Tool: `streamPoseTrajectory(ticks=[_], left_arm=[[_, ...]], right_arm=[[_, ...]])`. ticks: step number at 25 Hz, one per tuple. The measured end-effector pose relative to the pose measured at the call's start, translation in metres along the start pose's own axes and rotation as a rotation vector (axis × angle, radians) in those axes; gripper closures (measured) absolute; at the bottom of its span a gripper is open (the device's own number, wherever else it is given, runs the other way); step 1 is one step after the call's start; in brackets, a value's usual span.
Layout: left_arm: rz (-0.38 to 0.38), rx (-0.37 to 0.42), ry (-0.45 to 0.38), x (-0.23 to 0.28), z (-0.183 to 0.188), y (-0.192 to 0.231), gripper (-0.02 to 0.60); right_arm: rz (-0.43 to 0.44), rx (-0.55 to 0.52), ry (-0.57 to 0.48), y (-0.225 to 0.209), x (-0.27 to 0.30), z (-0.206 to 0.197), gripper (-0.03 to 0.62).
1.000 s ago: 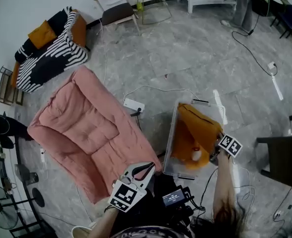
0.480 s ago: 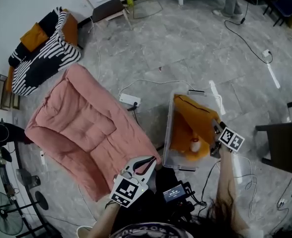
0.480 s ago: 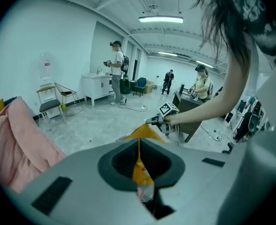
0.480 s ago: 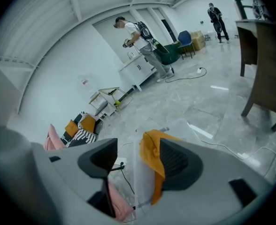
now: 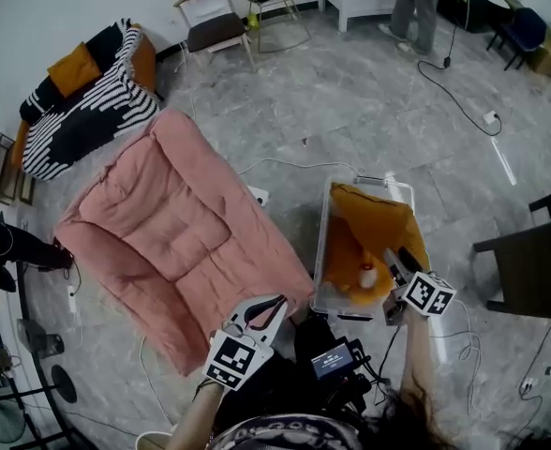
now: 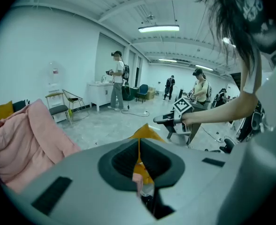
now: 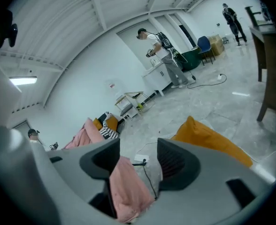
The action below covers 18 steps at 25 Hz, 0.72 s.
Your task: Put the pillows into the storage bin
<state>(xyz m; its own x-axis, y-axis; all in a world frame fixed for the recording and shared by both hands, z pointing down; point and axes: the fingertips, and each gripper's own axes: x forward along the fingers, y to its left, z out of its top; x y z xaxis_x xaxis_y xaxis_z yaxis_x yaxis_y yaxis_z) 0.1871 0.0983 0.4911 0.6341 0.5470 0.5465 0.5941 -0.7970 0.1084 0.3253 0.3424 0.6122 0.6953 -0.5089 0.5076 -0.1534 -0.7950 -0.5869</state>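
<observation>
While the orange pillow lies inside the clear storage bin, the large pink cushion sprawls on the floor just left of it. Its long axis runs diagonally down toward the left gripper, the nearer one, whose jaws are pressed together on nothing. The right gripper hangs over the bin's near end, jaws just sprung wide then eased back slightly, empty. Only the head view shows the cushion whole.
</observation>
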Motion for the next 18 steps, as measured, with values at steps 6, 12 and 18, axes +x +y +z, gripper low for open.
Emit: streamPoseTrajectory(ticks=[6,12,18], left_arm=[[0.026,-0.022,-0.032,-0.079,-0.049,-0.009,0.563],[0.073,-0.051,-0.048,-0.164,-0.110,-0.017,0.563],[0.102,-0.142,-0.077,-0.238,-0.166,-0.026,0.563]], right_arm=[[0.110,-0.066,-0.012,0.108,-0.045,-0.055,0.345],[0.214,-0.140,0.006,0.218,-0.086,-0.129,0.345],[0.258,-0.219,0.049,0.291,-0.126,-0.203,0.353]])
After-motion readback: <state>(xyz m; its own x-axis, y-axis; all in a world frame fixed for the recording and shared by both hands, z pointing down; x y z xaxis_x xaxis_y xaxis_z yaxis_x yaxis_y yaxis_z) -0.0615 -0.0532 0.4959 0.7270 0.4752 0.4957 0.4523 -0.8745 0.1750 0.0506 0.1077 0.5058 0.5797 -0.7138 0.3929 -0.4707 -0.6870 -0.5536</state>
